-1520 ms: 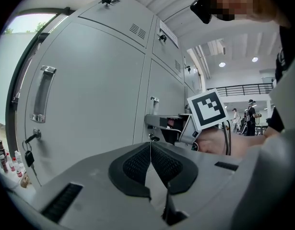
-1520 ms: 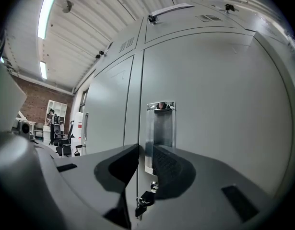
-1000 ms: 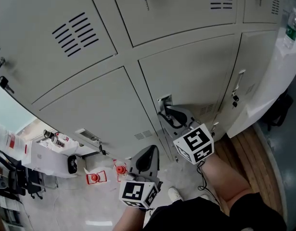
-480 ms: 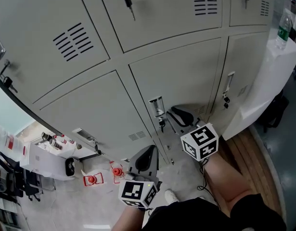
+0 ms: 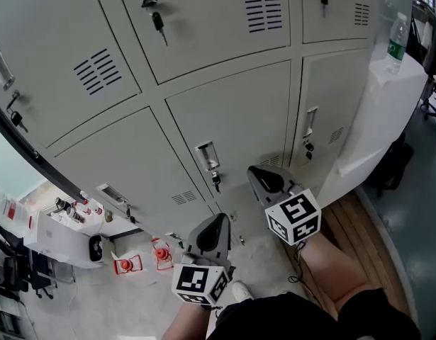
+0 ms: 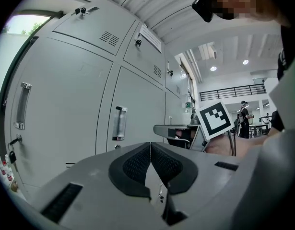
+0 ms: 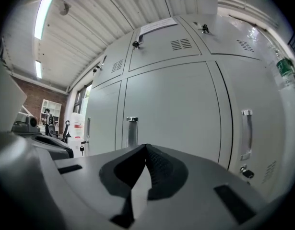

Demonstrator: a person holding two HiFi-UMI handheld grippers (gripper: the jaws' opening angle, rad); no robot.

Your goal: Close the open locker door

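Observation:
The grey lower locker door point(image 5: 232, 115) lies flush with the doors around it. Its recessed handle point(image 5: 206, 154) has a key point(image 5: 216, 181) hanging below. My right gripper point(image 5: 254, 173) hovers a short way off the door, right of the handle and touching nothing. Its jaws have just been closing with nothing between them and now meet, as the right gripper view shows point(image 7: 146, 147), with the handle point(image 7: 132, 131) beyond. My left gripper point(image 5: 220, 222) is lower and further back, shut and empty point(image 6: 150, 145).
More closed locker doors with keys fill the wall above and to both sides. A water bottle point(image 5: 395, 38) stands on a white top at the right. Wooden boards point(image 5: 359, 222) lie below it. Red-and-white items point(image 5: 161, 253) and white boxes point(image 5: 62, 232) sit on the floor at left.
My right gripper has come away from the door's handle, drawn back toward me, and its jaws have closed. The left gripper has also drawn back a little.

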